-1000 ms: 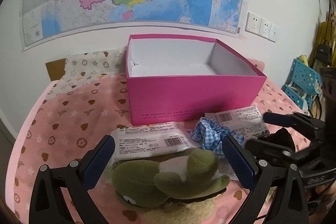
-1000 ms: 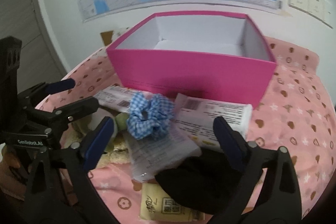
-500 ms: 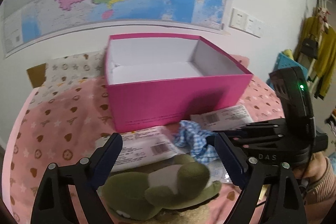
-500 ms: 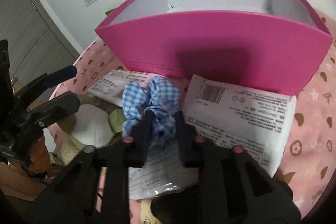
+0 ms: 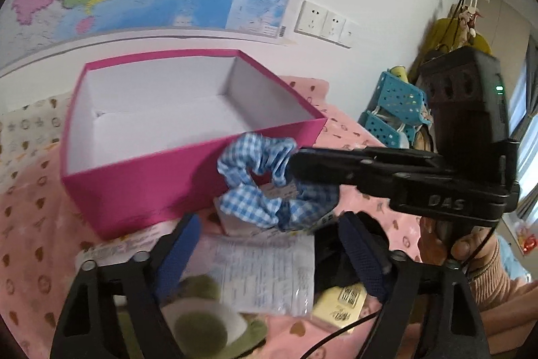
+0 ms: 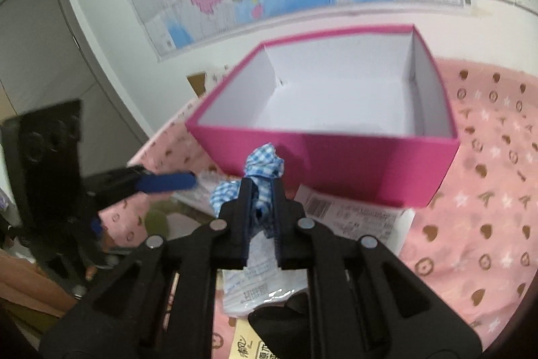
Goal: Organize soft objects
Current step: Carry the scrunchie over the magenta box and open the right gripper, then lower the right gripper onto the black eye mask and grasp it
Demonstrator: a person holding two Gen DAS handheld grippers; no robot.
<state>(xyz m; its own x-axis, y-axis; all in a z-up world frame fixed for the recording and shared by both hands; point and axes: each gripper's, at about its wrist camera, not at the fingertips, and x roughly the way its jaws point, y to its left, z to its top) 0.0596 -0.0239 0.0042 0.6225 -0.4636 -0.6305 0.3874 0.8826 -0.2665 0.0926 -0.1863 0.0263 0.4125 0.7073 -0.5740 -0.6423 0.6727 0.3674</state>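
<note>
Both wrist views face the pink box [image 5: 188,187] closely (from opposite sides).

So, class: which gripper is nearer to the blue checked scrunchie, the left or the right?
Right. The right gripper is shut on the scrunchie, holding it up in front of the pink box. The left gripper sits below it, apart, its jaws just closing with nothing between them.

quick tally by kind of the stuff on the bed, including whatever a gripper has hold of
pink box: 1
blue checked scrunchie, held off the bed in the shut right gripper: 1
green plush toy: 1
clear printed packets: 2
small yellow packet: 1
black cloth item: 1
total: 7
</note>
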